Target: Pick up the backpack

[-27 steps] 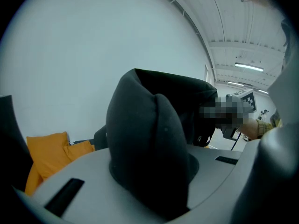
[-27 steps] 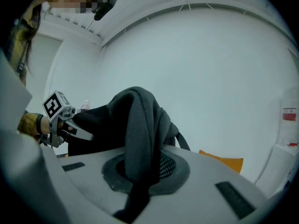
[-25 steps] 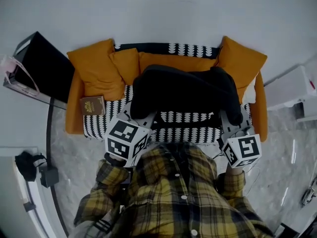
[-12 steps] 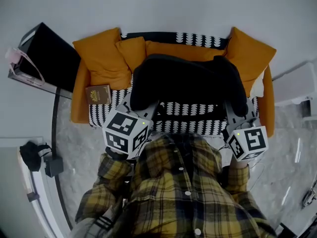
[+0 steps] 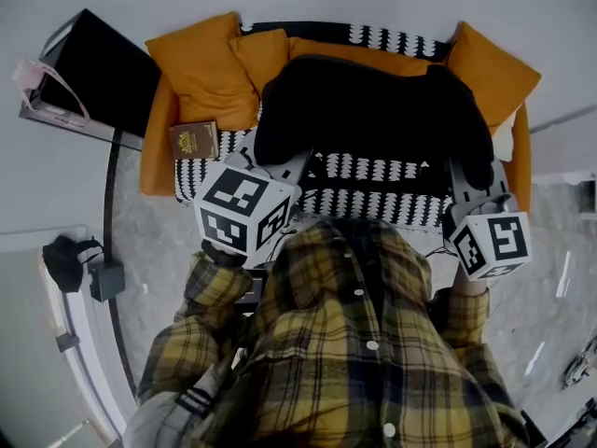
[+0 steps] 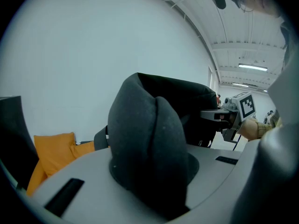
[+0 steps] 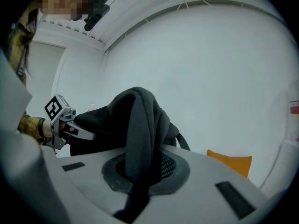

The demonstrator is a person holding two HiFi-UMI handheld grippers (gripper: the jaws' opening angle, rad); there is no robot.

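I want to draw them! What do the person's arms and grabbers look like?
Each arm wears a yellow-and-dark checked shirt sleeve. The left gripper and right gripper are grey, each carrying a white cube printed with black square patterns.

Yellow plaid shirt [image 5: 354,343]; left gripper [image 5: 272,164] bears marker cube [image 5: 244,217].

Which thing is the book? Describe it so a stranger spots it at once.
Find the orange sofa. At its left end, just in front of the big orange cushion, lies the book. It alone there is small, flat and brown.
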